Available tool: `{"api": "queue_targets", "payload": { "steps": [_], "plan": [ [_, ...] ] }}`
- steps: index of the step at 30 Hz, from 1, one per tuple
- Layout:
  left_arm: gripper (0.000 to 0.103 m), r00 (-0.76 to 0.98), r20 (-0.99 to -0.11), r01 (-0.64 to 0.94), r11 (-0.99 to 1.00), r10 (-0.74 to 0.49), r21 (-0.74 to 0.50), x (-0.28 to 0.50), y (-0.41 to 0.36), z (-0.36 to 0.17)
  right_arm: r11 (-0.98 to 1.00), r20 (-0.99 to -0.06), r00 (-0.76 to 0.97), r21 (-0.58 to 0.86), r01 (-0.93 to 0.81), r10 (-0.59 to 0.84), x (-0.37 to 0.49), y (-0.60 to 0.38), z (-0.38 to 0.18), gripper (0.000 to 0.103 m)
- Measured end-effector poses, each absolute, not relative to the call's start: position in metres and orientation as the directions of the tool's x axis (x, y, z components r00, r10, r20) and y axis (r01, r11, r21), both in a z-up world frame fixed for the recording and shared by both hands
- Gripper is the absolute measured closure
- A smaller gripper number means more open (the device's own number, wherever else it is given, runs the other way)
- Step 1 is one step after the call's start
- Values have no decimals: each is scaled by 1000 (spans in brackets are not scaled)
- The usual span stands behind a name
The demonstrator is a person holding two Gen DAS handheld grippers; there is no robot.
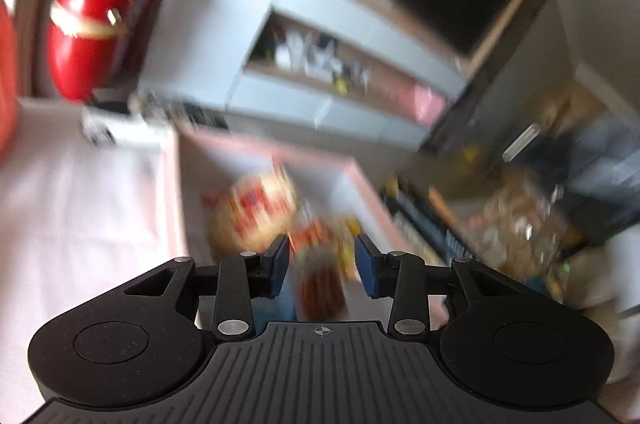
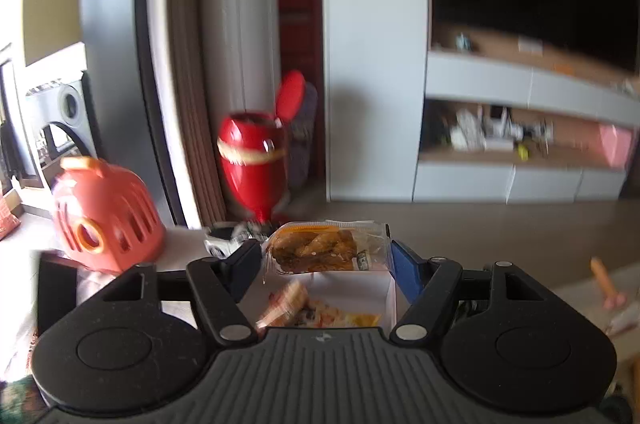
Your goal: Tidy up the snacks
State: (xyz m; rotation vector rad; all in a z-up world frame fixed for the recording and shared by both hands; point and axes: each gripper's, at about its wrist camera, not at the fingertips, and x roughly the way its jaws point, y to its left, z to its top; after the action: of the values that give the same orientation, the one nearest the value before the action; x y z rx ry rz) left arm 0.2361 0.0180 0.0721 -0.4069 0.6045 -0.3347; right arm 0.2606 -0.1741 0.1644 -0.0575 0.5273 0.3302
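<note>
Right gripper [image 2: 326, 258] pinching a clear-wrapped pastry packet [image 2: 326, 249] between its fingers, held above a white box [image 2: 352, 290] containing further snack packets [image 2: 316, 312]. Left gripper [image 1: 322, 266] with fingers spread, hovering over the same box [image 1: 256, 160]; a blurred brown snack packet [image 1: 320, 280] lies below, between its fingers, contact indeterminable

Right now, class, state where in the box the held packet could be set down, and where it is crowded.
Free: the box floor along its far and right walls, beyond the loose snacks. Also the white tabletop left of the box. Crowded: the near box floor.
</note>
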Motion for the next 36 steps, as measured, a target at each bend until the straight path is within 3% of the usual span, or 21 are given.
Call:
{"api": "queue_targets", "payload": {
  "steps": [1,4,8,16,22,30,33,36],
  "plan": [
    [62,797,-457,173,873,-396,-456,227,27,80,942,-532,789,55,-331,308,271,-173,157,19],
    [62,861,-403,135,903,-311,-408,188,59,101,948,-598,745,91,-304,296,292,-171,138,19],
    [62,900,-402,29,943,-169,-331,131,106,107,953,-575,764,108,-282,291,276,-177,128,19],
    [62,826,-542,-371,873,155,-316,26,205,67,915,-602,707,105,-389,370,205,-158,101,18],
    [62,809,-578,-412,802,105,-432,7,238,37,817,-691,539,130,-562,481,155,-101,64,17],
    [60,820,-570,-305,875,41,-376,23,189,17,656,-766,342,137,-742,545,94,-34,34,17],
    [60,823,-568,-238,914,10,-328,20,169,17,613,-771,352,63,-787,531,73,-30,28,17],
    [60,818,-571,-180,909,-73,-375,19,158,16,607,-774,380,7,-794,506,67,-42,27,17]
  ]
}}
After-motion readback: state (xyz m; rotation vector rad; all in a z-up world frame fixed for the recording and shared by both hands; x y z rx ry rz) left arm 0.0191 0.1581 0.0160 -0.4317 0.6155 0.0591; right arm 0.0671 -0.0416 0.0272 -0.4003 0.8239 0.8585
